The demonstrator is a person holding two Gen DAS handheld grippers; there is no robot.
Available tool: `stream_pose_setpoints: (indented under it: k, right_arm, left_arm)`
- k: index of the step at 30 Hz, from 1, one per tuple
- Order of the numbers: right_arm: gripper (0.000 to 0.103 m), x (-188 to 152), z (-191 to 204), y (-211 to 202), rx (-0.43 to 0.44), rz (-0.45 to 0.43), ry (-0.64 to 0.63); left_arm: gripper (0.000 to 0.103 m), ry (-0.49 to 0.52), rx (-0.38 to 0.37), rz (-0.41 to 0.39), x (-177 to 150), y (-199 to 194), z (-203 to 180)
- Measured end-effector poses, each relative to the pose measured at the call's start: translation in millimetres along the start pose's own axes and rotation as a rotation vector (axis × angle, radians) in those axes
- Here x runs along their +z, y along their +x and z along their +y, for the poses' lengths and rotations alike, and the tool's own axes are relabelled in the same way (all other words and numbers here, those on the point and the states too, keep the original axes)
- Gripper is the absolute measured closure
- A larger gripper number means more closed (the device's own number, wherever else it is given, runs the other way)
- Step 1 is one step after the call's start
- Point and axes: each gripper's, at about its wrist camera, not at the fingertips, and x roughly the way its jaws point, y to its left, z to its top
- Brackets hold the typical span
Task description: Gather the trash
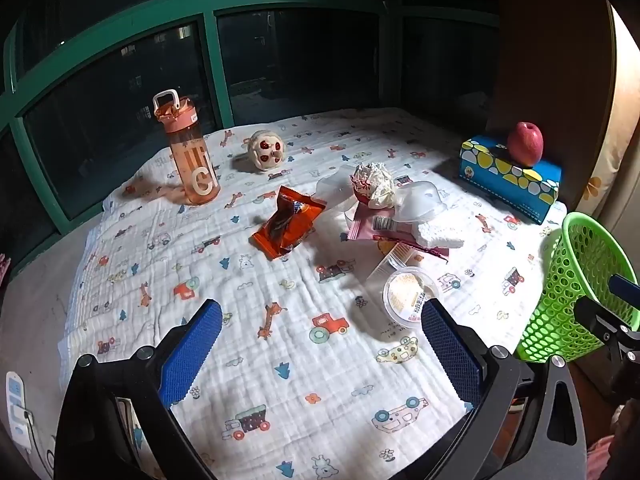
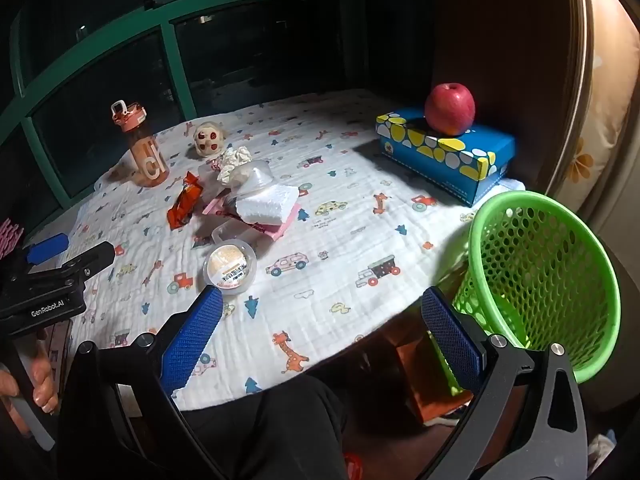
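Trash pile sitting mid-cloth: crumpled paper ball (image 1: 374, 184) resting on top of clear plastic lid (image 1: 420, 200), white foam block (image 1: 438, 236) and pink wrapper (image 1: 376, 228) w/ barcode. Orange snack wrapper (image 1: 289, 222) lying just beside pile, on side toward bottle, apart from it. Round sealed cup (image 1: 408, 294) lying nearest the claws, touching a clear plastic tray (image 1: 390, 264) behind it.

Left claw (image 1: 320, 356) hovering wide over printed cloth (image 1: 240, 280), holding nothing; its right fingertip (image 1: 434, 312) overlapping the cup edge in left wrist view, contact not clear. Right claw (image 2: 322, 336) also gaping wide & empty, hanging over near edge of counter, its right finger (image 2: 448, 336) just beside green mesh basket (image 2: 540, 280).

Basket tilting at right edge of cloth, mouth facing cameras, nothing showing inside.

Farther out: orange water bottle (image 1: 192, 148) standing upright at back left, small round plush toy (image 1: 266, 150) near it. Blue tissue box (image 2: 444, 152) lying at back right w/ red apple (image 2: 450, 108) sitting on top. Green window frame (image 1: 212, 68) running behind, dark glass.
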Motion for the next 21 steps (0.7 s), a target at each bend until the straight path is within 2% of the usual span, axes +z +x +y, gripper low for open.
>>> stream_pose_setpoints:
  k: [2, 21]
  right_arm:
    - [0.005, -0.1, 0.5, -0.2, -0.001, -0.003, -0.001]
    - [0.005, 2.0, -0.8, -0.4, -0.001, -0.007, -0.004]
  left_arm:
    - [0.006, -0.004, -0.017, 0.000, -0.3, -0.7, 0.4]
    - [0.006, -0.008, -0.015, 0.004, 2.0, 1.7, 3.1]
